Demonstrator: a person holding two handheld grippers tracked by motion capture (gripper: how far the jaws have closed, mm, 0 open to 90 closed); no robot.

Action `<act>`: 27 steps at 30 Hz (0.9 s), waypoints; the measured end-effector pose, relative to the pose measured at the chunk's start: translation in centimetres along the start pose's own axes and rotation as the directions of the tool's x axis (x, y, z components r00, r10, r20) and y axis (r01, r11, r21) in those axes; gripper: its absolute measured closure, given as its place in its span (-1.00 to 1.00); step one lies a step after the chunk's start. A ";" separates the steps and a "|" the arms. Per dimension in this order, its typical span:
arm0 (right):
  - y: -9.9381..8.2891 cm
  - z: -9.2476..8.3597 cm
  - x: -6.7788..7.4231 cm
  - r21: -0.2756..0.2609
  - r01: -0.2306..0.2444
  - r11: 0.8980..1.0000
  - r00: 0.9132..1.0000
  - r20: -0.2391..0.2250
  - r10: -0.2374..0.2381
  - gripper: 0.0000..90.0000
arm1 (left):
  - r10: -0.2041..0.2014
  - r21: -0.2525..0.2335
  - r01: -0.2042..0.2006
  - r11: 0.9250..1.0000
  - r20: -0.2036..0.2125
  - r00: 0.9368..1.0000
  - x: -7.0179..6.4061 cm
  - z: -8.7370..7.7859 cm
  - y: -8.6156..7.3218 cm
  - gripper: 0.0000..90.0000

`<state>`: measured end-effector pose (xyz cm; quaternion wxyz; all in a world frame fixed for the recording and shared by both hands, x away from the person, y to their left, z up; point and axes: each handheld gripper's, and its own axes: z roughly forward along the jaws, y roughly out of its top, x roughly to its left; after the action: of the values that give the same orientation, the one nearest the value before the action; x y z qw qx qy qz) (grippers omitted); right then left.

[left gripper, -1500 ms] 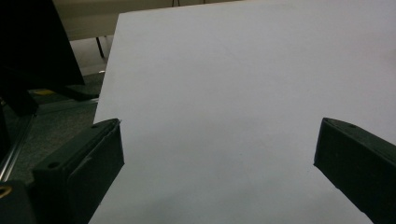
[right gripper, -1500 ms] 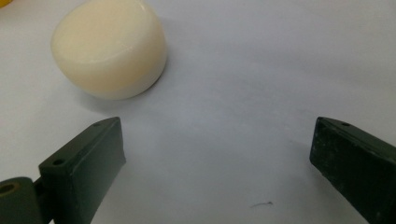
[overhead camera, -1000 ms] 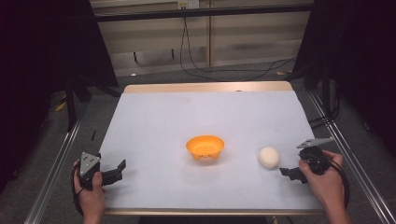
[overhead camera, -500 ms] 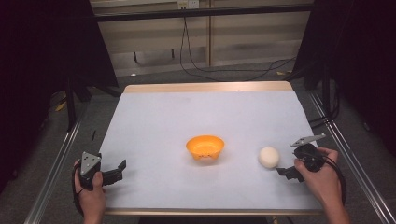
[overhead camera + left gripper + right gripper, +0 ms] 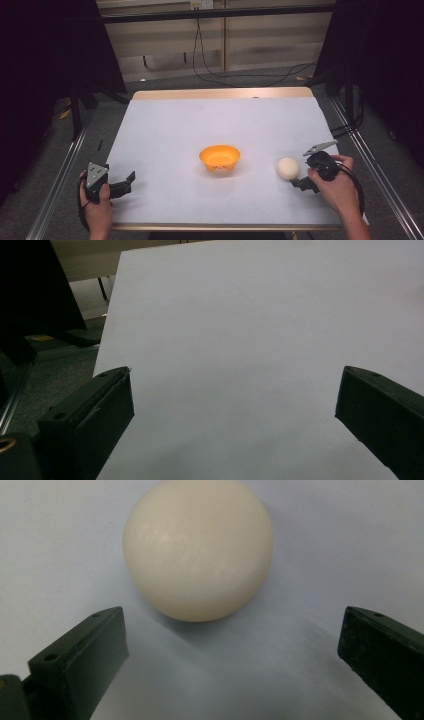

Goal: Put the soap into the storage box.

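At about four o'clock on the counter [image 5: 165, 125], the cream ball [image 5: 288, 168] rests on the white surface, just beside the right gripper [image 5: 300, 182], whose jaws stand wide apart with the ball just ahead of them and not yet between them. Centre stage sits the orange bowl [image 5: 219, 157], empty as far as I can tell. Down at eight o'clock the left gripper [image 5: 125, 184] hovers with jaws spread, holding nothing. No grasp is made yet; judging by this, nearly everything is left to do.
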<state>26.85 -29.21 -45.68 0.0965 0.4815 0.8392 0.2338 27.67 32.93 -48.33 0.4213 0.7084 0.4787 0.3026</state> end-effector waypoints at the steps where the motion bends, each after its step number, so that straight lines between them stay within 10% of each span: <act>1: 0.1 0.0 0.0 0.000 0.012 1.000 1.000 -0.001 -0.012 -1.00 | 0.000 0.000 0.000 1.000 0.000 1.000 0.0 0.0 0.0 -0.96; 27: 2.5 1.2 1.3 -0.001 0.007 1.000 1.000 -0.013 -0.007 -0.87 | -0.005 0.009 0.005 1.000 0.014 1.000 0.0 0.1 0.0 -0.96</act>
<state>28.53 -26.72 -45.43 0.0921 0.4771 0.8413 0.2369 27.81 32.89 -48.36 0.4221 0.7112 0.4788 0.2945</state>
